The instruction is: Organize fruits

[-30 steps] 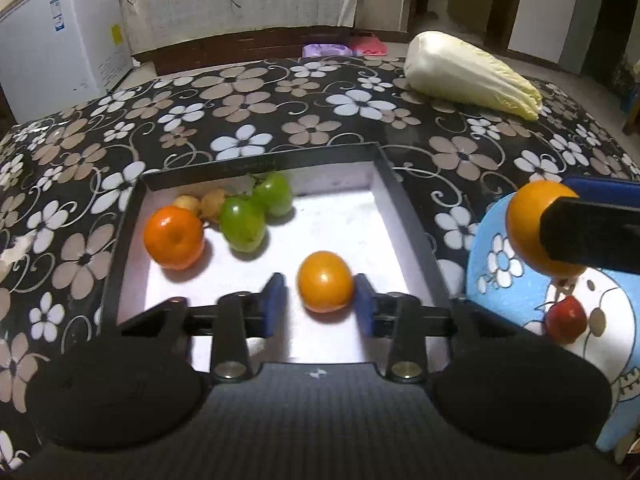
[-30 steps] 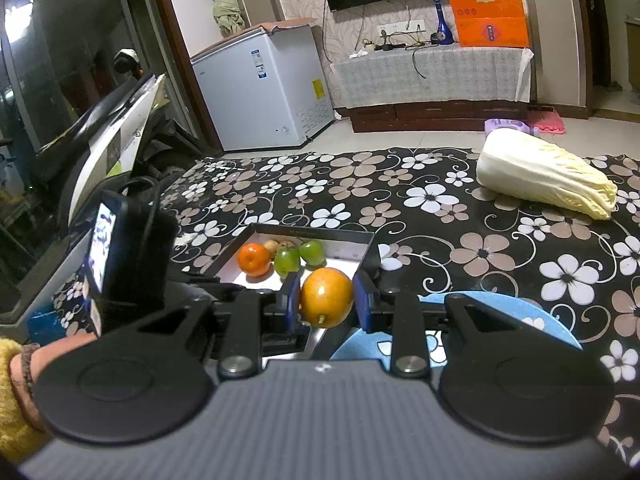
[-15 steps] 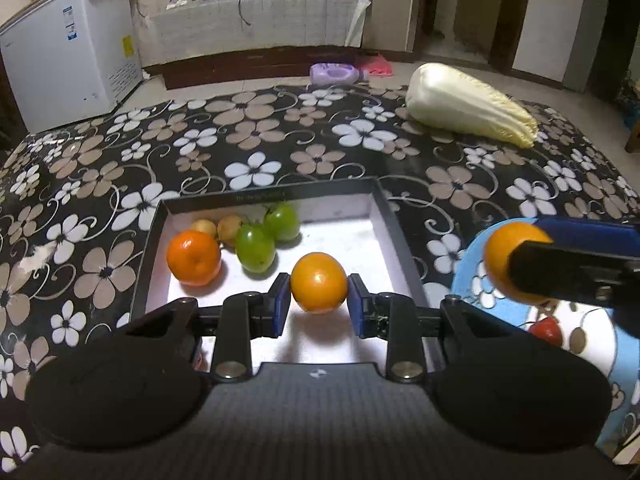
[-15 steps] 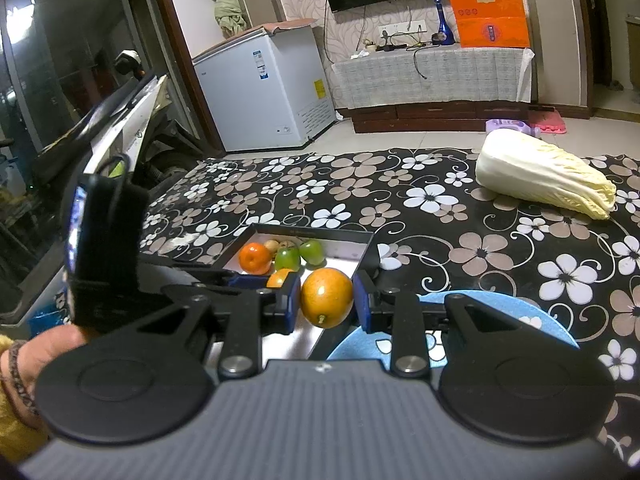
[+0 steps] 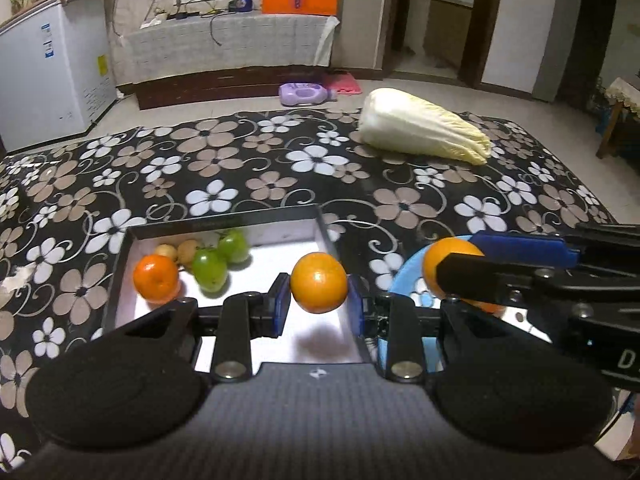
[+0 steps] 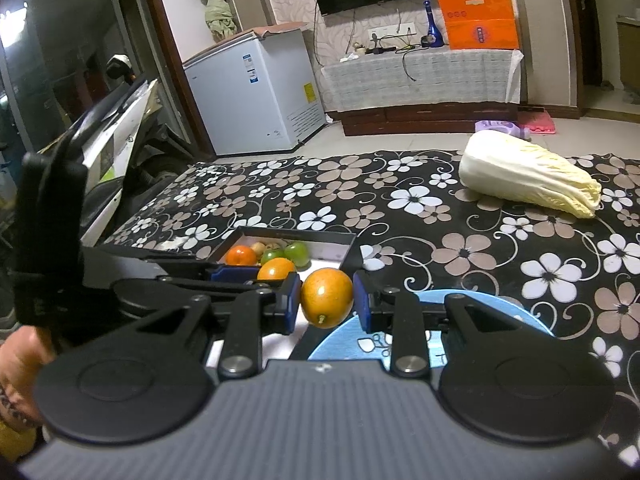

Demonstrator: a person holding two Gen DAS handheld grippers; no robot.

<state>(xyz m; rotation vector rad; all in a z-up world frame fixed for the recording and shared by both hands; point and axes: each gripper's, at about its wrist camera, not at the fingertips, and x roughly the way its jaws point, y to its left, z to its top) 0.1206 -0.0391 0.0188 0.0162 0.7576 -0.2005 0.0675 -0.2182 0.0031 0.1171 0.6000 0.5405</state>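
Observation:
My left gripper (image 5: 319, 306) is shut on an orange (image 5: 319, 282), held in the air above the white-floored black box (image 5: 280, 236). In that box lie another orange (image 5: 156, 278), two green fruits (image 5: 209, 267) and two small yellowish fruits (image 5: 177, 251) at its far left. My right gripper (image 6: 326, 304) is shut on a second orange (image 6: 327, 297) above the blue plate (image 6: 492, 308). From the left wrist view the right gripper (image 5: 464, 276) stands at the right, over the plate (image 5: 404, 280). The left gripper's orange (image 6: 277, 269) shows just left of mine in the right wrist view.
A napa cabbage (image 5: 420, 130) lies at the far right of the black floral cloth (image 5: 240, 168). A person's hand (image 6: 20, 364) holds the left gripper's handle. Beyond the table stand a white freezer (image 5: 52, 68) and a covered cabinet (image 5: 224, 46).
The left gripper closed on the orange that lay on the box floor and lifted it; its shadow now falls below it. The right gripper kept still with its orange.

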